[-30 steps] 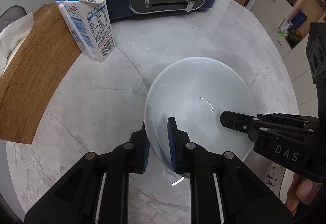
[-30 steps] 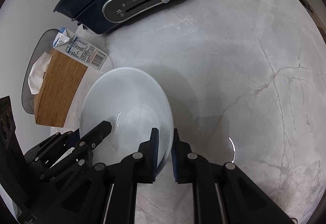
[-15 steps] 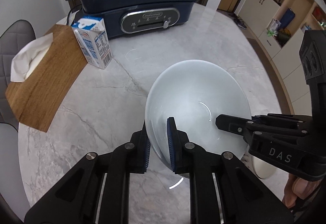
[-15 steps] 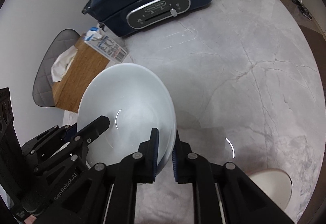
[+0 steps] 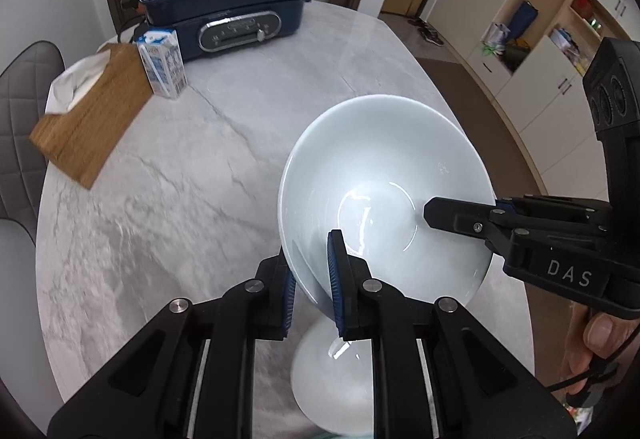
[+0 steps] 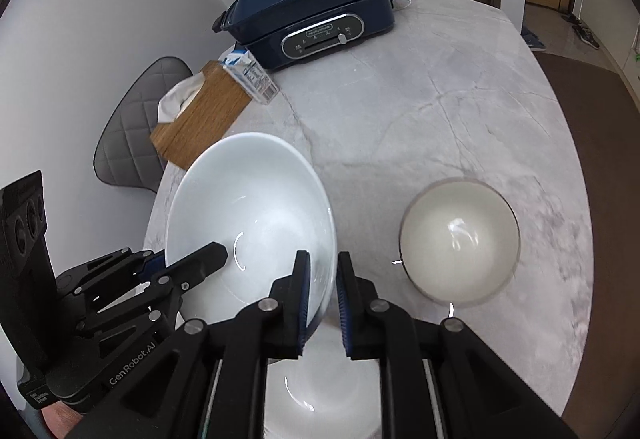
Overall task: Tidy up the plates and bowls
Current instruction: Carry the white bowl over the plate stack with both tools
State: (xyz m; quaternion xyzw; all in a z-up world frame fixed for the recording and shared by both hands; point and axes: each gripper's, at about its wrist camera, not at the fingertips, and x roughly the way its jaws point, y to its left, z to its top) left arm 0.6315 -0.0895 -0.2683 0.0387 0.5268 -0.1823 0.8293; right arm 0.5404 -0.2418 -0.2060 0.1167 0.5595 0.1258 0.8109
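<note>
Both grippers hold one large white bowl (image 5: 384, 191) in the air above the marble table (image 5: 160, 199). My left gripper (image 5: 311, 279) is shut on its near-left rim. My right gripper (image 6: 322, 295) is shut on its right rim; the bowl (image 6: 248, 215) fills the left of the right wrist view. The right gripper also shows in the left wrist view (image 5: 460, 217), one finger inside the bowl. A second white dish (image 5: 332, 379) lies on the table below the held bowl; it also shows in the right wrist view (image 6: 324, 387). A cream bowl (image 6: 460, 243) sits on the table to the right.
A dark blue electric cooker (image 5: 232, 7) stands at the far side. A milk carton (image 5: 162, 67) and a wooden tissue box (image 5: 88, 119) stand at the left. A grey chair (image 6: 136, 131) is beyond the table's left edge. Cabinets (image 5: 532, 27) line the right wall.
Both grippers have lifted the bowl higher and pulled back toward the near edge. The cooker and carton look farther away. The dish below and the cream bowl have come into view.
</note>
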